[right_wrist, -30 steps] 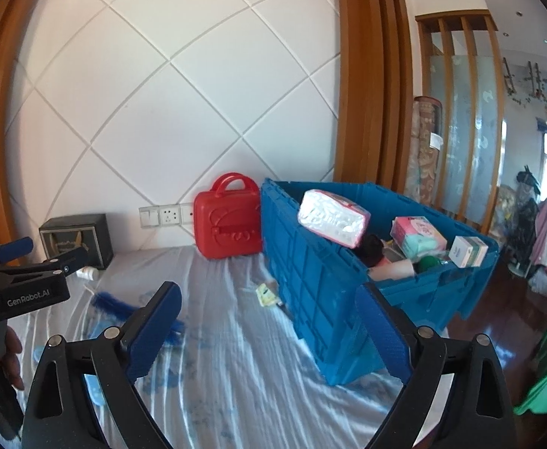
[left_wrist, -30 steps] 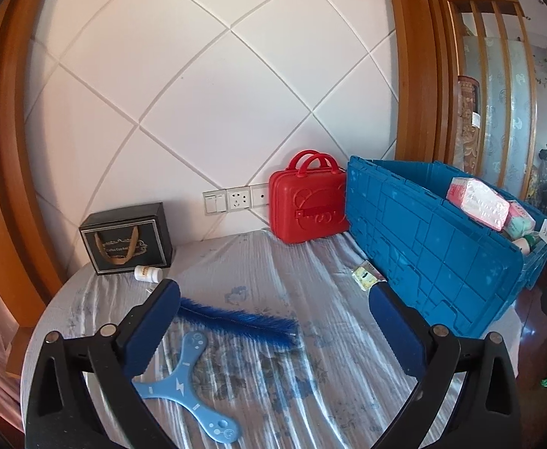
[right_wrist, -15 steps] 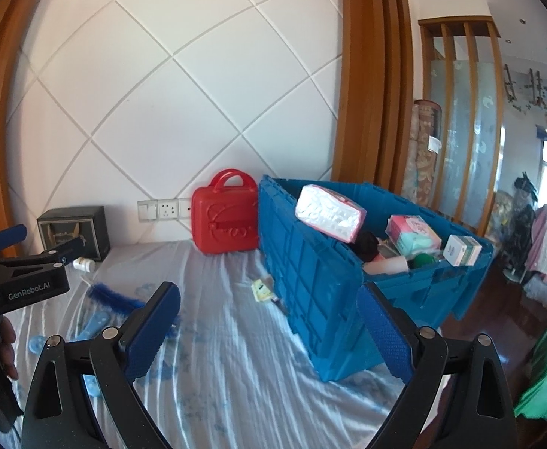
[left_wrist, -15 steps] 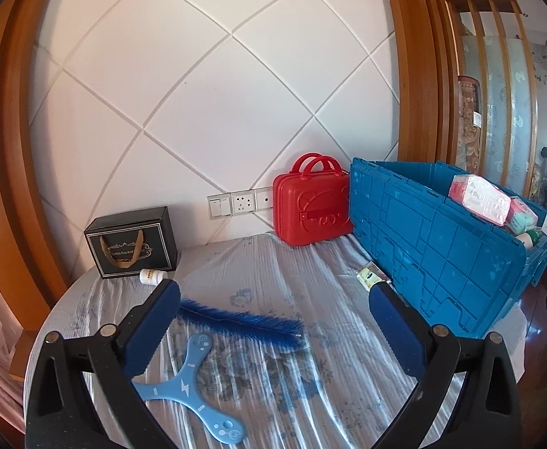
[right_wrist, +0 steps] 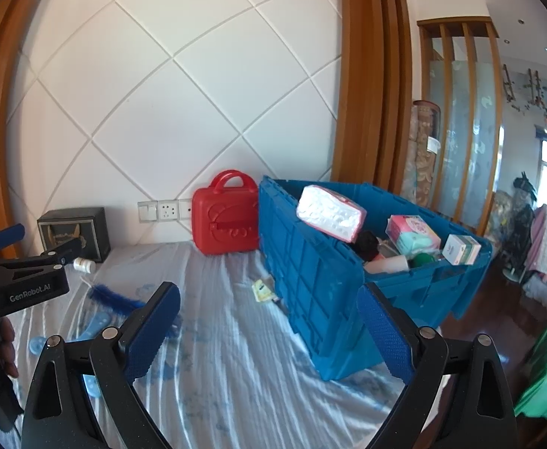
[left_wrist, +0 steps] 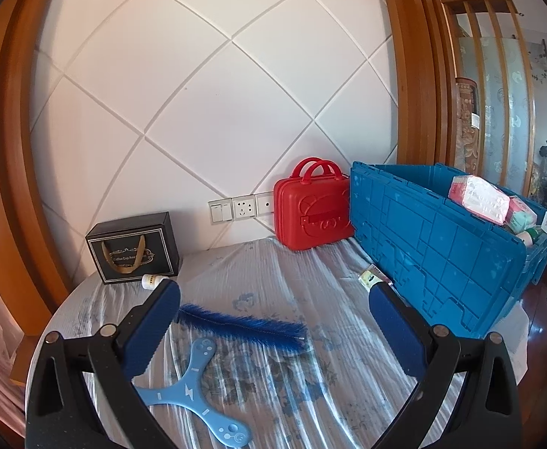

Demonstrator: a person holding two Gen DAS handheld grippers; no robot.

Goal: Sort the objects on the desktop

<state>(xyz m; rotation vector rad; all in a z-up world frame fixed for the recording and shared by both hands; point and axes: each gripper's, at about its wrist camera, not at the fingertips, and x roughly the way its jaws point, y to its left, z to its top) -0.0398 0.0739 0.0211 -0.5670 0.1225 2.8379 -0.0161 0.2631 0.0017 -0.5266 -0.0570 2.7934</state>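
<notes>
Left wrist view: the left gripper fills the bottom of the frame with its blue pads spread wide and nothing between them, above the cloth-covered desk. Between the pads, lower centre, lies a blue feather brush, and just below it a light blue three-armed boomerang. A small white bottle lies on its side at middle left, just in front of a black gift box. A red case stands against the wall at centre, touching the blue crate at right, which holds packets and boxes. A small sachet lies at the crate's foot.

Right wrist view: the right gripper is likewise spread apart and empty at the bottom, the crate behind it.
</notes>
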